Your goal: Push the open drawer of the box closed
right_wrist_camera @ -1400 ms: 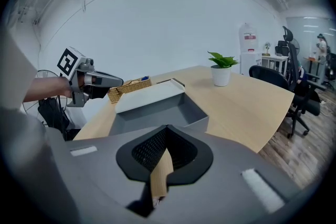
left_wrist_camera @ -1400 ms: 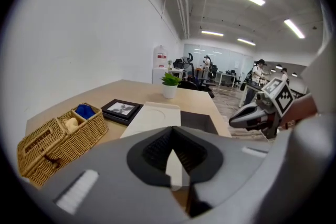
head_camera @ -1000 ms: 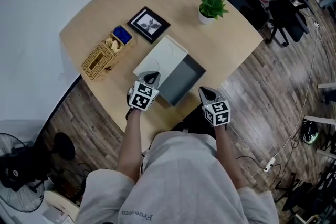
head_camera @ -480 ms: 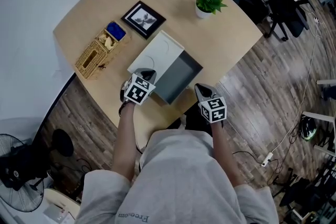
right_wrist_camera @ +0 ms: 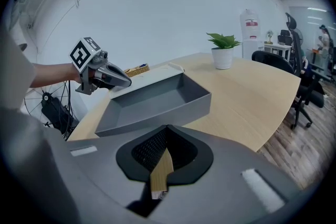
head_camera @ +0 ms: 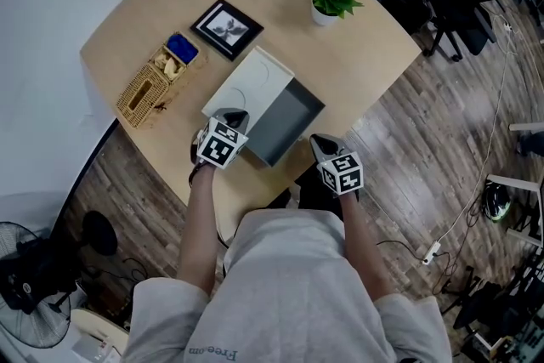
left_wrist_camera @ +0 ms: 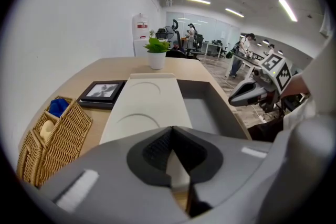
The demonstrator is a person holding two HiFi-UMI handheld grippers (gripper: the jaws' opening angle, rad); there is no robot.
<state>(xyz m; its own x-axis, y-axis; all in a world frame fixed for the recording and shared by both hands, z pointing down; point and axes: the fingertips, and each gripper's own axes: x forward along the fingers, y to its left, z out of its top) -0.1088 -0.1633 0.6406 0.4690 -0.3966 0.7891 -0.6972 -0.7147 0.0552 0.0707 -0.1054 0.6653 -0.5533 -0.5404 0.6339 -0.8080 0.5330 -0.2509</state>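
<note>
- Two empty grippers under my control: left gripper (head_camera: 235, 117) and right gripper (head_camera: 318, 141), each with jaws pressed together.
- Grey drawer (head_camera: 287, 121) juts open from the white box (head_camera: 246, 87), between them.

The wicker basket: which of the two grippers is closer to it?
Left. The left gripper is at the white box's near end, not far from the wicker basket. The right gripper is past the open grey drawer, on the box's other side.

Your head view looks steeply down on the table (head_camera: 357, 55) from well above. Both gripper views sit low beside the drawer (right_wrist_camera: 152, 102), which all three views share.
</note>
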